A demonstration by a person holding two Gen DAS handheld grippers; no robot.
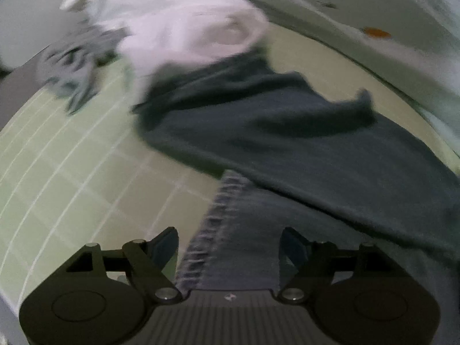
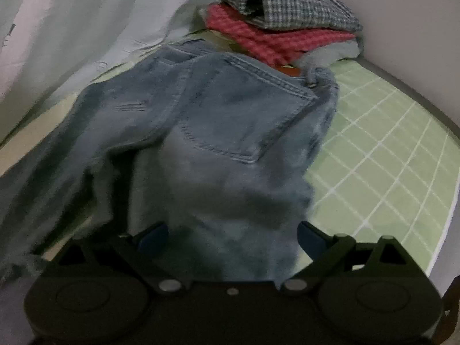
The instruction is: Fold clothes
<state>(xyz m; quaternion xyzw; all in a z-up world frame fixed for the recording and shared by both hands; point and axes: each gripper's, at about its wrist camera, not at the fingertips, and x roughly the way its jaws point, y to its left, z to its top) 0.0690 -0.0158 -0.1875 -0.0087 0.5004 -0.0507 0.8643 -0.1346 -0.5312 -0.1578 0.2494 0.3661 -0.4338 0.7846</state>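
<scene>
Right hand-held gripper spread around jeans; no writing legible.

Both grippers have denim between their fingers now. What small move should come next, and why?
Probably close both grippers on the jeans before lifting. The left gripper and right gripper both look open, with denim between the fingers, so a pull now would likely slip. The jeans lie rumpled on the green grid mat, not yet folded.

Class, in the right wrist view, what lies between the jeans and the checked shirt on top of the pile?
A folded red garment, under the checked shirt, behind the jeans.
</scene>
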